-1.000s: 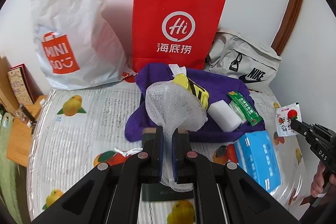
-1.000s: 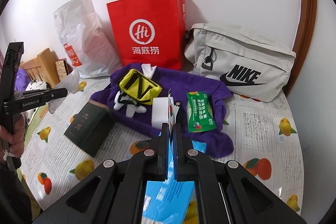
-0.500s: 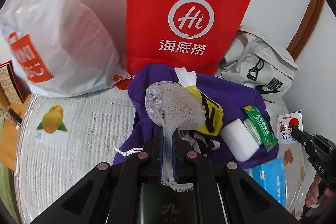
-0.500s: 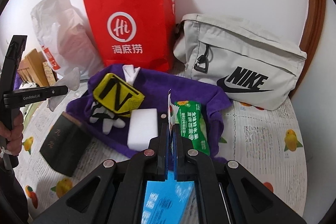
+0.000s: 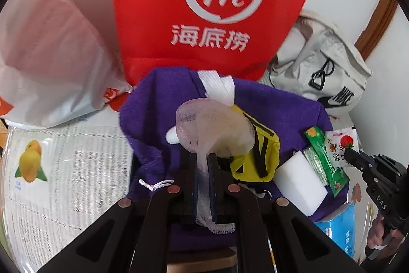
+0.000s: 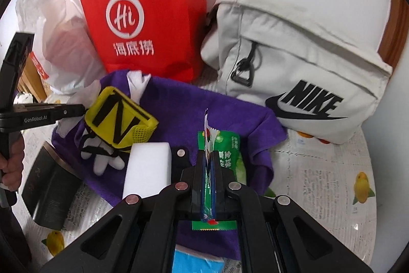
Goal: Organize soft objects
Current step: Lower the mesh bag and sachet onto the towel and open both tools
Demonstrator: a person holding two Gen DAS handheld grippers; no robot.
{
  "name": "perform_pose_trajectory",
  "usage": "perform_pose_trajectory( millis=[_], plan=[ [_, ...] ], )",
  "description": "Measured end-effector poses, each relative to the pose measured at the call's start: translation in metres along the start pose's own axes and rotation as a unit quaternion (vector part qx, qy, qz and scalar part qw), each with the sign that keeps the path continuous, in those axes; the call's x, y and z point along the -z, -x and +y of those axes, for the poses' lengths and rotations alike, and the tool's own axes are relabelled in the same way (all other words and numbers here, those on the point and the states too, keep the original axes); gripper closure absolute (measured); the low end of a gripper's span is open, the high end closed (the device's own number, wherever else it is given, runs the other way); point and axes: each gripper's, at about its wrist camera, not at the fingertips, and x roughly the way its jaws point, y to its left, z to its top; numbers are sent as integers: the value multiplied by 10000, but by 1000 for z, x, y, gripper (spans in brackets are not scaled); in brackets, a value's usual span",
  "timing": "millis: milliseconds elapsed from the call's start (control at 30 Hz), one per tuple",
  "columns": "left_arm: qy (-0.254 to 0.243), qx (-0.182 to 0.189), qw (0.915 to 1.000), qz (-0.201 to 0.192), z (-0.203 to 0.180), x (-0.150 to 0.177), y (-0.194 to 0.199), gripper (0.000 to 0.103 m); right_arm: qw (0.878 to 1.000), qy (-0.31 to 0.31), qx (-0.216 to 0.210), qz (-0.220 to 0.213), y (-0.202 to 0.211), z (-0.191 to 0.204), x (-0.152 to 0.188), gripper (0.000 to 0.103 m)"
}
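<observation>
My left gripper [image 5: 203, 160] is shut on a white mesh cloth [image 5: 212, 129], held above a purple towel [image 5: 158, 99]. My right gripper [image 6: 209, 157] is shut on a small white snack sachet [image 6: 207, 129], seen edge-on; the sachet also shows in the left wrist view [image 5: 341, 142]. On the purple towel [image 6: 204, 99] lie a yellow pouch [image 6: 120, 117], a white glove [image 6: 102, 157], a white sponge block [image 6: 148, 168] and a green packet [image 6: 230, 155]. The left gripper [image 6: 76, 109] shows at the left in the right wrist view.
A red paper bag [image 6: 148, 17], a white plastic bag [image 5: 48, 47] and a grey Nike bag [image 6: 301, 73] stand against the wall. A dark box [image 6: 48, 193] lies left of the towel. A blue tissue pack [image 5: 340, 229] lies at the front. The tablecloth [image 5: 64, 170] has fruit prints.
Both grippers have moved forward toward the bags and over the purple towel, each still holding its item. The red bag and Nike bag now look much closer.
</observation>
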Motion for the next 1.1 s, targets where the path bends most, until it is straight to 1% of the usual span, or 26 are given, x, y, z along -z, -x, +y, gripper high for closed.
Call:
perform_pose_trajectory(
  millis=[133,333,400,467,533,600,667,733,767,800,833,933,967,1100],
  plan=[
    [-36,-18,10000,89,-3,-2,-10,96,9998,-57,-136,163,-9,-1,-1,97],
    [-18,41,9999,91,0,-3,-14,94,9994,-24,-291,204,-12,4,0,93],
    [-34,55,9999,115,1,-3,-15,90,9993,47,-318,201,-13,7,0,91],
    [-78,13,9999,120,1,-2,-14,81,9989,48,-408,231,-15,9,1,88],
    [-121,10,9999,96,3,-1,-12,76,9980,-10,-566,291,-17,9,1,83],
    [-117,34,9999,70,5,0,-9,71,9977,-39,-606,293,-18,9,0,82],
    [-137,-4,9999,48,7,0,-7,62,9971,-68,-697,281,-17,8,1,74],
    [-195,-58,9998,42,7,1,-5,59,9964,-84,-793,277,-17,9,2,52],
    [-218,-78,9997,50,7,1,-4,57,9965,-75,-787,265,-16,10,2,49],
    [-227,-91,9997,50,7,2,-2,56,9967,-51,-768,242,-15,11,2,49],
    [-236,-97,9997,36,7,2,-1,53,9969,-22,-761,221,-13,13,3,49],
    [-325,-187,9993,2,7,4,5,35,9969,-49,-764,200,-9,14,3,49],
    [-357,-207,9991,-11,7,5,7,32,9968,-63,-777,189,-8,14,3,49],
    [-411,-176,9990,15,6,7,12,29,9969,-73,-769,156,-1,15,4,49]
  ],
)
